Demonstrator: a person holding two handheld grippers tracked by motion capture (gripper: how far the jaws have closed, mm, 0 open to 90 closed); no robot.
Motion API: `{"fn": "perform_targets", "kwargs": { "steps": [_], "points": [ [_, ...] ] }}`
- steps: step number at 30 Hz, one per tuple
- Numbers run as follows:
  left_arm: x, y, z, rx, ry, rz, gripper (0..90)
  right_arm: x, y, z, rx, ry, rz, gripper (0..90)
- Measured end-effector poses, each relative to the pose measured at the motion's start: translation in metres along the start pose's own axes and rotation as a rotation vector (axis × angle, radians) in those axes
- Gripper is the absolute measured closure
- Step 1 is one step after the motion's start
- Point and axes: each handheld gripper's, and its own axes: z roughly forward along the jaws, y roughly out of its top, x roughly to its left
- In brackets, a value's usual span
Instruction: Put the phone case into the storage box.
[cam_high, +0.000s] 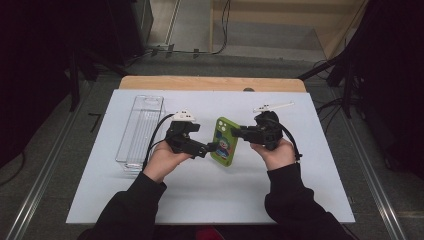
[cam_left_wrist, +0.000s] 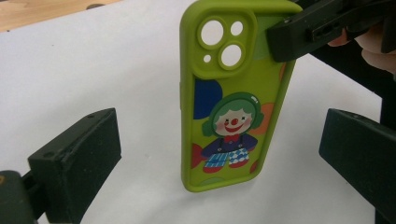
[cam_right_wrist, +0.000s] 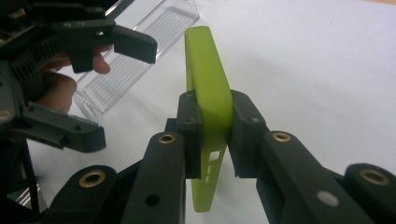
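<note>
A lime-green phone case (cam_high: 225, 141) with a cartoon clown on its back is held up above the white board. My right gripper (cam_high: 241, 133) is shut on its upper edge by the camera holes; in the right gripper view the pads (cam_right_wrist: 243, 126) press both faces of the case (cam_right_wrist: 208, 88). My left gripper (cam_high: 211, 147) stands open at the case's lower left. In the left gripper view its two jaws sit wide apart on either side of the case (cam_left_wrist: 229, 102), touching neither edge. The right gripper's jaw (cam_left_wrist: 317, 28) clamps the case's top right corner there.
A clear plastic tray (cam_high: 140, 130) lies lengthwise on the left of the white board (cam_high: 210, 195). A small white part (cam_high: 272, 106) lies at the back right. A wooden table edge (cam_high: 210, 83) shows behind the board. Dark stands flank the table.
</note>
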Motion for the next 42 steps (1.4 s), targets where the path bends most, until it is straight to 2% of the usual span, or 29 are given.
{"fn": "perform_targets", "kwargs": {
  "steps": [5,8,12,17,18,27,42],
  "points": [
    [-0.001,0.0,0.001,-0.01,0.021,0.002,0.0,0.001,0.004,0.004,-0.006,0.005,0.008,74.7],
    [-0.001,0.0,0.002,-0.007,0.013,-0.01,0.0,0.002,0.006,0.006,-0.006,0.009,0.012,74.7],
    [-0.002,-0.001,0.004,-0.004,0.034,-0.006,0.0,0.003,0.009,0.009,-0.008,0.012,0.015,74.7],
    [-0.001,-0.002,0.007,0.009,0.022,-0.018,0.0,0.005,0.009,0.012,-0.008,0.015,0.007,74.7],
    [-0.001,-0.002,0.008,0.005,0.03,-0.019,0.0,0.005,0.009,0.013,-0.008,0.013,0.006,74.7],
    [-0.001,-0.003,0.013,0.01,0.094,0.003,0.0,0.005,0.007,0.019,-0.01,0.033,0.02,74.7],
    [-0.009,-0.004,0.02,0.003,0.108,0.02,0.0,0.016,0.005,0.024,0.003,0.07,0.007,74.7]
  ]
}}
